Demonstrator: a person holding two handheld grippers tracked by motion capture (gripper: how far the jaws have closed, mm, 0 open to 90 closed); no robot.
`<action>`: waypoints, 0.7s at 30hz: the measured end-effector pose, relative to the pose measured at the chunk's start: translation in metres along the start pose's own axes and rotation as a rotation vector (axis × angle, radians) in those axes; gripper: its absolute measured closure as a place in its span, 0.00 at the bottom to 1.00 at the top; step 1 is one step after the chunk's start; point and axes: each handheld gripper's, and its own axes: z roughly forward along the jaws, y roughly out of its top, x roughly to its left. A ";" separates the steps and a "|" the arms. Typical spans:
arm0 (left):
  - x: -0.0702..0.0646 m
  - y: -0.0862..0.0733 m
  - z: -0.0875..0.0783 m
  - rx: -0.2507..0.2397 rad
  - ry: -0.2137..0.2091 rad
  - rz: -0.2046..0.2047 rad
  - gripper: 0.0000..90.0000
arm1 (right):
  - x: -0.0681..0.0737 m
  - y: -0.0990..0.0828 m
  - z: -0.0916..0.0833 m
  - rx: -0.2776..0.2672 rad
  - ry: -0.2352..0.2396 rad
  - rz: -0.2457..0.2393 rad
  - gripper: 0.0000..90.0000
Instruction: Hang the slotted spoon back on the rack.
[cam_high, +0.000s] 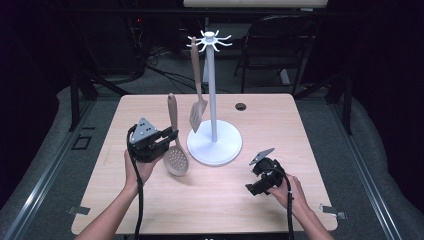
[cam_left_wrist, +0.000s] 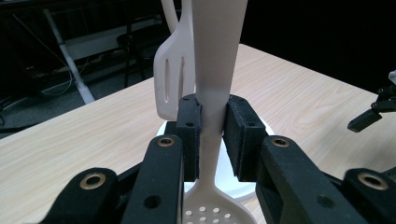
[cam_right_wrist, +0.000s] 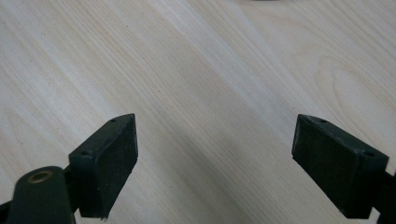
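Observation:
My left gripper (cam_high: 169, 137) is shut on the handle of a beige skimmer spoon (cam_high: 175, 150), held upright with its perforated bowl at the bottom, just left of the white utensil stand (cam_high: 214, 100). In the left gripper view the pads (cam_left_wrist: 189, 135) press both sides of the skimmer spoon (cam_left_wrist: 217, 84). A beige slotted spatula (cam_high: 197, 107) hangs from a hook at the top of the stand; the spatula (cam_left_wrist: 173, 77) shows behind the handle. At the table's right front my right gripper (cam_high: 252, 190) stands open over bare wood, and its jaws (cam_right_wrist: 215, 168) hold nothing.
The stand's round white base (cam_high: 215, 147) sits in the middle of the light wooden table (cam_high: 165, 200). A dark cable hole (cam_high: 241, 106) lies at the back. A folding chair (cam_high: 280, 45) stands behind the table. The surroundings are dark.

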 end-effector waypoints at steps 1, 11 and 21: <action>0.000 0.001 0.001 0.000 0.000 0.002 0.85 | 0.000 0.000 0.000 0.006 -0.007 -0.005 0.15; -0.003 0.019 0.012 0.006 -0.014 0.009 0.85 | 0.000 0.000 0.000 0.007 -0.006 -0.004 0.15; -0.007 0.041 0.024 0.000 -0.017 0.008 0.85 | -0.001 0.000 0.000 0.007 -0.005 -0.004 0.15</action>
